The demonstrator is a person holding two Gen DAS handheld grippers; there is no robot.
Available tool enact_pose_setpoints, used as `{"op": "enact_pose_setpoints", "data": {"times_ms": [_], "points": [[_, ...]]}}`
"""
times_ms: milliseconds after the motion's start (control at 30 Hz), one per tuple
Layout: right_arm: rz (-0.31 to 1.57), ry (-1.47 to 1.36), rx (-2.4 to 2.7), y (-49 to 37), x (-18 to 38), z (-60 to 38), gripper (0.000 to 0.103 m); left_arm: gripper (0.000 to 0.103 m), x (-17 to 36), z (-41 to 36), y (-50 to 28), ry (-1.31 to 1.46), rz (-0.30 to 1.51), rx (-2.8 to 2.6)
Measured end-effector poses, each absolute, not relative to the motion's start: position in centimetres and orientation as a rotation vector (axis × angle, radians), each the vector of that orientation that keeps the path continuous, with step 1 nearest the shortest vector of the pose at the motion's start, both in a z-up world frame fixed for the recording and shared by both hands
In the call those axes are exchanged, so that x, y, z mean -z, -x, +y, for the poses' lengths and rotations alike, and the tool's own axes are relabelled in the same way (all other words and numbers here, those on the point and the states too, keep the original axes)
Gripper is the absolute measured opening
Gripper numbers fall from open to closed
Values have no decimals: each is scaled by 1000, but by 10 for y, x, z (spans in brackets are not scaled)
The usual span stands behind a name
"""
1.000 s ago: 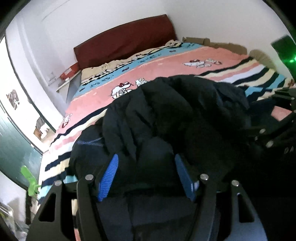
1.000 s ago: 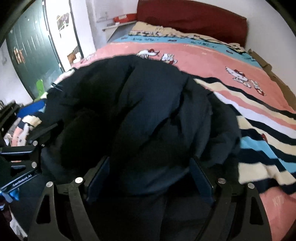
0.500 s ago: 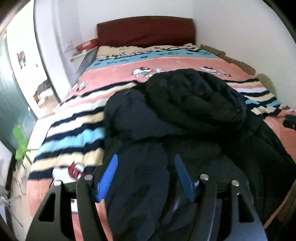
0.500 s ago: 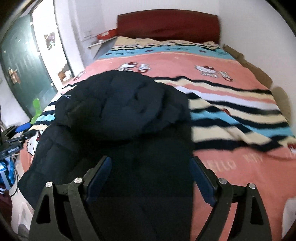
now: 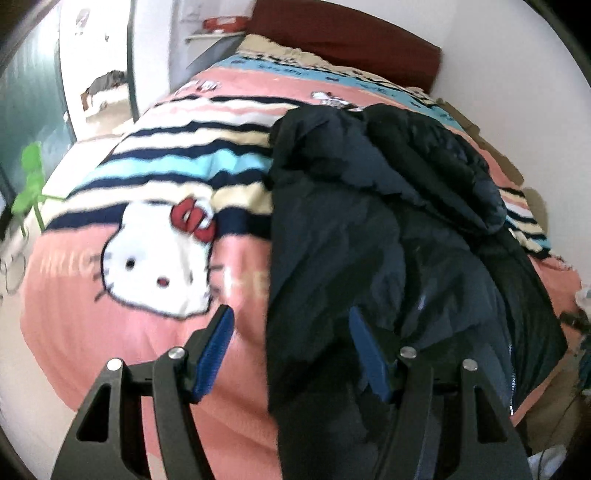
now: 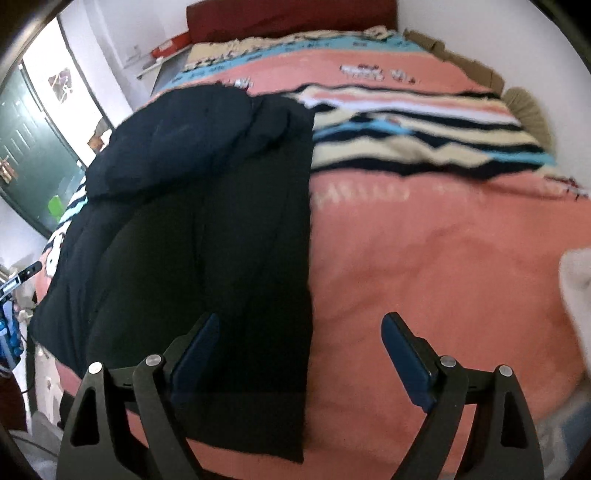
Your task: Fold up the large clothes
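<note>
Black padded fabric fills the near part of both views, so that's where things are at. Closest in, the left gripper (image 5: 290, 339) has its jaws spread wide and the left edge of the jacket (image 5: 388, 236) runs down between the blue pads, but they aren't pinched on it as far as I can see. Same deal on the other side: the right gripper (image 6: 299, 345) is wide open too, with the jacket's straight right edge passing between its pads and nothing clamped.

The jacket lies lengthwise on the bed (image 6: 424, 251), hem end toward the foot edge, nearest the cameras. Further up, the bulky top part looks bunched or doubled over onto the body of it. Past that it's just the pink striped blanket (image 5: 177, 173) with the cat face print, then the dark red headboard (image 6: 288, 16) at the far wall.

My read: one fold is laid down and both hands are free, lining up on the two side edges near the hem. Next move probably wants both jaws closing on those edges at matching spots, then lifting together. Puffy stuff like this will likely spring back, so grab a good bite
</note>
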State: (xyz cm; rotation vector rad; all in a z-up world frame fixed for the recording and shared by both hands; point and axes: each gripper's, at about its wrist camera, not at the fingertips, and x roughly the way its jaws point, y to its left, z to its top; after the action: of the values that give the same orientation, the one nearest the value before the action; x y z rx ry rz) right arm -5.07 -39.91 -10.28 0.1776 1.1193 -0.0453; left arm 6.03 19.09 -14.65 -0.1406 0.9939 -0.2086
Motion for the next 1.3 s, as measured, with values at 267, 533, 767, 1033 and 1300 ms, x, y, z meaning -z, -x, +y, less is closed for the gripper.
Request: {"op": "enact_pose_setpoints", "data": {"times_ms": [267, 533, 767, 1033, 1300], "points": [[1186, -296, -23, 59, 141, -394, 89, 63, 177, 210, -41, 288, 1057, 253], [1244, -307, -97, 55, 153, -383, 89, 63, 216, 222, -19, 574, 1131, 356], [1258, -421, -185, 58, 167, -373, 89, 64, 223, 219, 1, 737, 1128, 498], [1224, -501, -240, 66, 162, -376, 64, 64, 217, 210, 3, 782, 1102, 589], [1262, -556, -223, 63, 175, -376, 67, 64, 236, 213, 11, 878, 1129, 622]]}}
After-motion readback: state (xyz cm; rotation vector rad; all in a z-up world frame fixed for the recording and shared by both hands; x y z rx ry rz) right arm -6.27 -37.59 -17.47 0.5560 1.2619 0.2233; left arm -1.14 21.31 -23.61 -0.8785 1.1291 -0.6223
